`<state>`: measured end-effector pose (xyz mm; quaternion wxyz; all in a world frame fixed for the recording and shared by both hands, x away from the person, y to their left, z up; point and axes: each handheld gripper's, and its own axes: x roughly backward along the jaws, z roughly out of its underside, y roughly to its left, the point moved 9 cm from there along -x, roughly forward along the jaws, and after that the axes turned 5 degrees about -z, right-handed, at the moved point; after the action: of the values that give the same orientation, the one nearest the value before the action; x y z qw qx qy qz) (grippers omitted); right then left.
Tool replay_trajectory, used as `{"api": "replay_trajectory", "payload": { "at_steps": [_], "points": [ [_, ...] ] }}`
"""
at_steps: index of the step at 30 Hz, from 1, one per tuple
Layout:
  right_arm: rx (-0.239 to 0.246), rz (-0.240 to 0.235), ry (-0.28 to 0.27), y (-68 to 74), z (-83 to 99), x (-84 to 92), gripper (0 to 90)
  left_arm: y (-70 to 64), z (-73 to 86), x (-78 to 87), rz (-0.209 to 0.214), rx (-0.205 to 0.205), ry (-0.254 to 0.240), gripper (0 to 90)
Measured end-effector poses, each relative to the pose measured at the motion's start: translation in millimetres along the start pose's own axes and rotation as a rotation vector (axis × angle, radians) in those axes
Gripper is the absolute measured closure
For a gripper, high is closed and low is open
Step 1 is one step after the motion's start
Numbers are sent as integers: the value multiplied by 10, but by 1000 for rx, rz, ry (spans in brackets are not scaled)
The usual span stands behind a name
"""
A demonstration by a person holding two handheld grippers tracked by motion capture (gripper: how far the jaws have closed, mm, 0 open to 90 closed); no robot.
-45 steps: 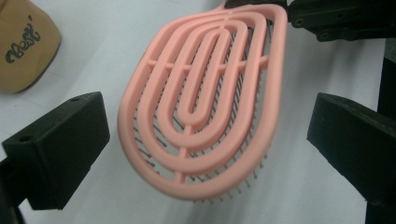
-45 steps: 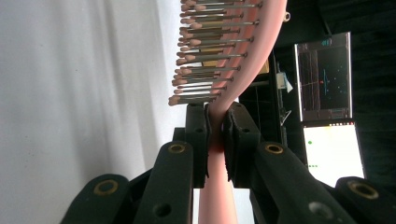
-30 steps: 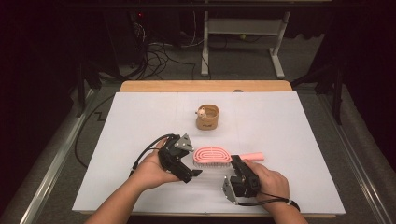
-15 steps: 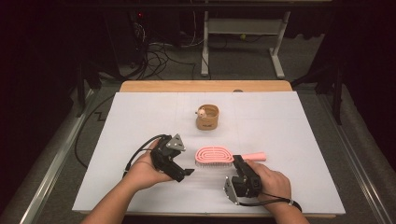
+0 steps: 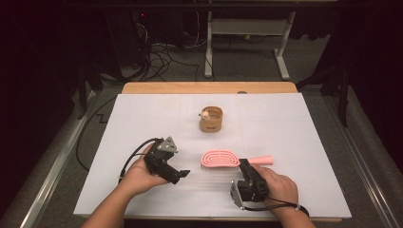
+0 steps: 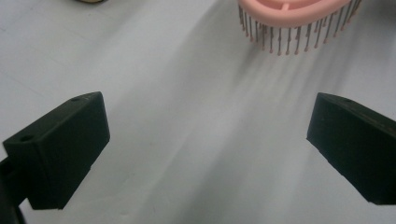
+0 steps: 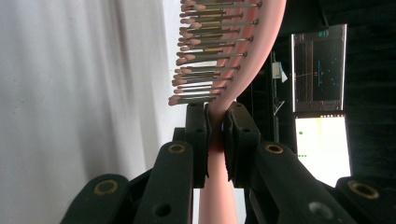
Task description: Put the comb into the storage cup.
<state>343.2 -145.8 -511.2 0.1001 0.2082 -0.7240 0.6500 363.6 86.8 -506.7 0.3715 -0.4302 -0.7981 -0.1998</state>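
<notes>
Pink hairbrush [image 5: 220,158]: near middle of the white table [image 5: 142,114], held off the surface, bristles down, handle pointing right.
Right gripper [image 7: 215,133]: clamped on the brush neck just below the bristles; likely keeps the head free for a handover.
Left gripper [image 5: 183,174]: jaws wide apart, nothing between them, aimed at the brush head [image 6: 299,11] from the left, apart from it.
Tan cup [image 5: 211,119]: beyond the brush, toy figure on its rim, untouched.
</notes>
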Motion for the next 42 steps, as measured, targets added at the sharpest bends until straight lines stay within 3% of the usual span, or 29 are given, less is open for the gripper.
{"api": "replay_trajectory", "payload": {
  "at_steps": [15, 31, 38, 42],
  "points": [
    [-8, 0, 7, -3, 25, 4, 822, 96, 156, 41, -7, 84, -106, 11],
    [-31, 2, -6, -23, 24, 17, 822, 193, 229, 142, -53, 158, -285, 1],
    [-63, -1, -9, -49, 29, 33, 822, 201, 228, 200, -63, 178, -370, 0],
    [-94, -4, -18, -74, 39, 45, 823, 203, 243, 205, -70, 181, -388, 0]
  ]
}}
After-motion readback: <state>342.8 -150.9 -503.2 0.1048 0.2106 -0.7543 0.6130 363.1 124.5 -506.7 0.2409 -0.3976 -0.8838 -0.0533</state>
